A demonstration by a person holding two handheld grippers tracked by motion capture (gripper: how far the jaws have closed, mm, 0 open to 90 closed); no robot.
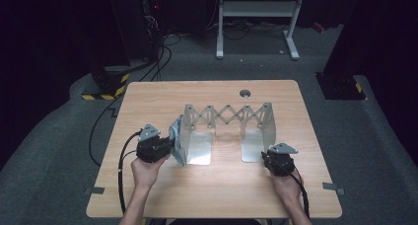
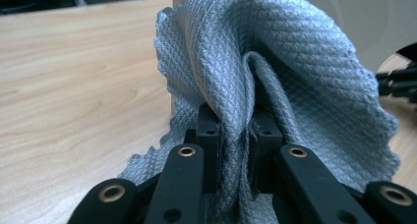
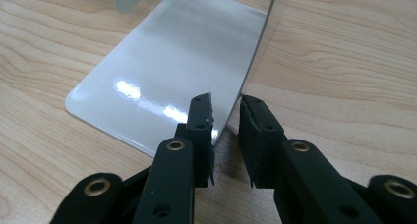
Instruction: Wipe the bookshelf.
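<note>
- Cloth (image 2: 295, 81), grey-blue, pinched in the left gripper (image 2: 235, 130), beside the metal bookend rack's (image 1: 224, 117) left plate.
- Right gripper (image 3: 226, 117): jaws straddle the right upright plate (image 3: 255, 52), small gaps visible.

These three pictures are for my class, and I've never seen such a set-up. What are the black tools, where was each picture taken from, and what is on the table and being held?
A person at a wooden table holds a two-jaw gripper in each hand. The high view looks down from above; the other two come from cameras riding on the grippers. On the table stands an expandable metal bookend rack. The left gripper is shut on a blue-grey cloth beside the rack's left end. The right gripper has its jaws either side of the rack's right upright plate, a small gap visible.
</note>
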